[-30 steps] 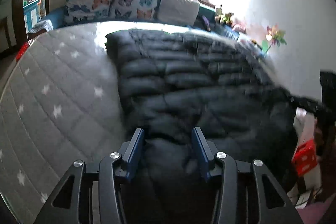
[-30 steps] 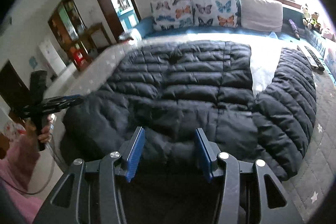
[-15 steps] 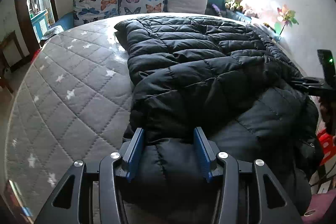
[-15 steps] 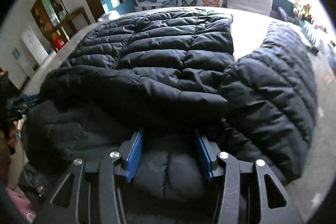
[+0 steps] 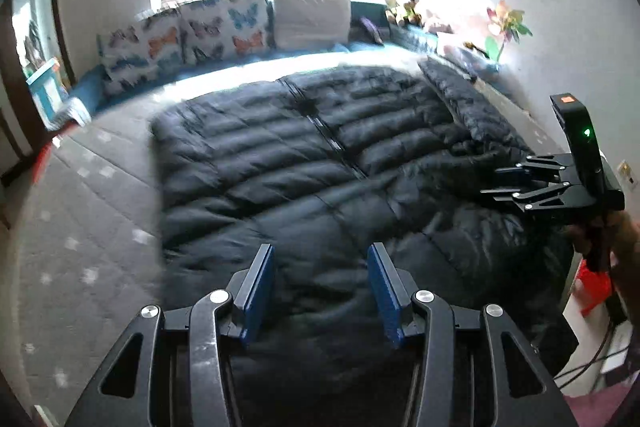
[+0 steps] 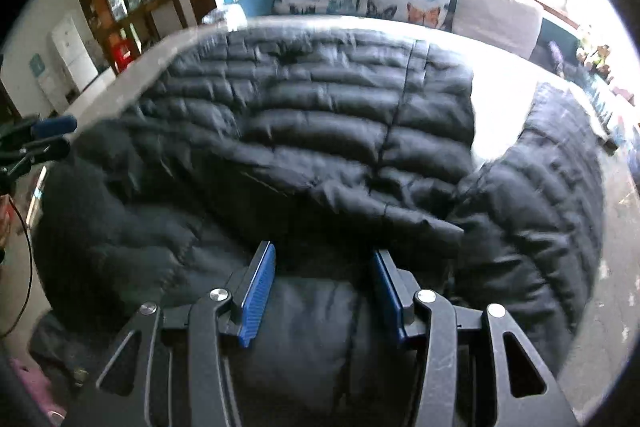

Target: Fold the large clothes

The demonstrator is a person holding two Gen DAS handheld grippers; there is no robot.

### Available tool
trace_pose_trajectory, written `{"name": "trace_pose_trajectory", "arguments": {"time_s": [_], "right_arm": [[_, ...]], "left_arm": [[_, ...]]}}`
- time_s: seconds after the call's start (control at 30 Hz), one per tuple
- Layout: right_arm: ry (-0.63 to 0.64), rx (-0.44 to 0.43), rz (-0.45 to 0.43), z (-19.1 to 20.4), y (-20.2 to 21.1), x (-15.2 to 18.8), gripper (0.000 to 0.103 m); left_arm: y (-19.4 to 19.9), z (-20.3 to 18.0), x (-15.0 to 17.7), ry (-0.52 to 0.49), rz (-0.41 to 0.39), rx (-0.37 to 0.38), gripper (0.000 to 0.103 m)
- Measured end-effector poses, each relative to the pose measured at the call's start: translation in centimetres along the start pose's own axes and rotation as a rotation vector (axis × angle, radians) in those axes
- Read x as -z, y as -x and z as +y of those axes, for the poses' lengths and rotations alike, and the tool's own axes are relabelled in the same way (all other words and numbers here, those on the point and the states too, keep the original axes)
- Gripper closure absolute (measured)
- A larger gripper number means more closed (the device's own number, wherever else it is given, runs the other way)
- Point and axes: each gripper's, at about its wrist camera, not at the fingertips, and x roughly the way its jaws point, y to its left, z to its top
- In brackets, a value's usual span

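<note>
A large black puffer jacket [image 5: 304,179] lies spread on a grey quilted bed; it also shows in the right wrist view [image 6: 320,131]. One sleeve [image 6: 552,195] lies out to the right. My left gripper [image 5: 320,267] is open above the jacket's near edge, nothing between its blue pads. My right gripper [image 6: 322,267] is open over the jacket's near folded part; it also shows from the side in the left wrist view [image 5: 532,183]. The left gripper shows at the left edge of the right wrist view [image 6: 36,139].
The grey bed with white stars [image 5: 80,227] extends left of the jacket. Butterfly cushions [image 5: 184,43] and a white pillow [image 5: 312,19] line the far end under a window. Toys and a flower [image 5: 504,27] stand by the right wall. A shelf and doorway [image 6: 120,7] are at left.
Both grippers have lifted and drawn back from the jacket. The jacket's near edge now lies flatter. Both views are blurred from motion.
</note>
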Motion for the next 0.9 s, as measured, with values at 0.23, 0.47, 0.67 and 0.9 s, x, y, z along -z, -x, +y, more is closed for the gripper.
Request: {"name": "trace_pose_trajectory", "arguments": {"time_s": [0.23, 0.47, 0.67, 0.9], "right_arm": [[-0.008, -0.028, 0.014, -0.9, -0.2, 0.2, 0.050], [-0.044, -0.041, -0.017, -1.1, 1.7, -0.2, 0.050], [-0.153, -0.039, -0.116, -5.8, 6.5, -0.6, 0.049], [-0.302, 0.027, -0.134, -14.3, 8.0, -0.7, 0.049]], "left_arm": [[-4.2, -0.4, 1.6, -0.001, 0.058, -0.010, 0.051], [-4.4, -0.7, 1.0, -0.029, 0.111, -0.012, 0.051], [-2.8, -2.5, -1.4, -0.027, 0.080, 0.038, 0.051], [-4.9, -8.7, -4.0, -0.115, 0.108, 0.139, 0.051]]}}
